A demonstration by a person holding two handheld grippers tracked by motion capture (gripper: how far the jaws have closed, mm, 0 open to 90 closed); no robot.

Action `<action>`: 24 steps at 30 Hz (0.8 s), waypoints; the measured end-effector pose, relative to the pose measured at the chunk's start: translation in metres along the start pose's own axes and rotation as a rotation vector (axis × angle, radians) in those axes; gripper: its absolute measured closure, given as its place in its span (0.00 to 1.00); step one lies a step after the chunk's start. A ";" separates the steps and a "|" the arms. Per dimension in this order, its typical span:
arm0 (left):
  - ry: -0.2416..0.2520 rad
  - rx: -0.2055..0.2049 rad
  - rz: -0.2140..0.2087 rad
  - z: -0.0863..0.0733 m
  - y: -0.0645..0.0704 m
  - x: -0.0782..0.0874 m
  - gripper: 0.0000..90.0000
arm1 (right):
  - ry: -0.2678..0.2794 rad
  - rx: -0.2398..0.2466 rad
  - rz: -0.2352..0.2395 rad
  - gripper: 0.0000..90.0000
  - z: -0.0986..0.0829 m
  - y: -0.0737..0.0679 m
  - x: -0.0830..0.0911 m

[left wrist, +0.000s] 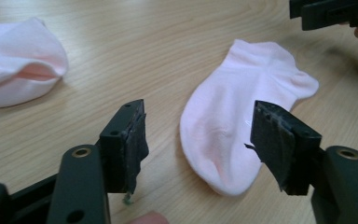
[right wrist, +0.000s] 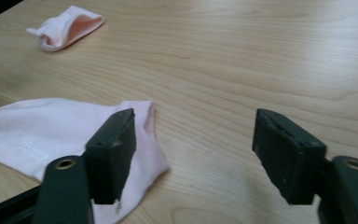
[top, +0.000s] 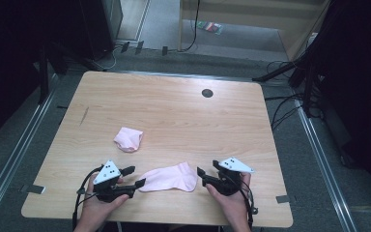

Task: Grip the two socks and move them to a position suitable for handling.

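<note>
left gripper agape, empty | right gripper agape, empty | flat pale-pink ankle sock between them: pinch opposite ends low, likely

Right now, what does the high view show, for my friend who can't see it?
A person's two hands each hold an open tool, the left tool and right tool, either side of a flat pink sock on a wooden table. A second, crumpled pink sock lies farther back.

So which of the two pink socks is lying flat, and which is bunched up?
The pale pink sock between the two grippers lies spread flat near the table's front edge. The other pink sock, farther back and left, is bunched, its opening gaping.
</note>
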State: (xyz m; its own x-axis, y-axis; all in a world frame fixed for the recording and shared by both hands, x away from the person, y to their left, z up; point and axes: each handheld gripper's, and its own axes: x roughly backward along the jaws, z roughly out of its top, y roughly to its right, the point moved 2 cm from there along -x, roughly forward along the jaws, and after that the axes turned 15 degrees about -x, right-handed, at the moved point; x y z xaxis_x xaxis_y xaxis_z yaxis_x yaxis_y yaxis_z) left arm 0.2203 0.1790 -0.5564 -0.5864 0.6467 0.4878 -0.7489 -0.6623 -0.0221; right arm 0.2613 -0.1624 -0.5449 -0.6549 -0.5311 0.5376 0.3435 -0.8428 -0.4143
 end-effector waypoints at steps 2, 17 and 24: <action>0.004 0.006 0.009 0.000 -0.002 0.002 0.38 | 0.001 -0.003 -0.006 0.28 0.001 0.001 0.001; 0.032 0.132 0.225 0.011 -0.045 0.010 0.31 | 0.012 -0.083 -0.058 0.15 0.014 0.024 0.015; -0.053 0.169 0.348 0.021 -0.078 -0.013 0.31 | 0.019 -0.102 -0.068 0.17 0.016 0.030 0.019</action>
State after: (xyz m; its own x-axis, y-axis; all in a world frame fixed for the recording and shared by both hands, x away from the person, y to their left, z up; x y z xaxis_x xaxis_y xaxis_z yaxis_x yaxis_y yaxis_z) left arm 0.2933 0.2141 -0.5424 -0.7764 0.3548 0.5208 -0.4437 -0.8947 -0.0519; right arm 0.2700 -0.1992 -0.5354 -0.6872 -0.4708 0.5533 0.2287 -0.8631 -0.4503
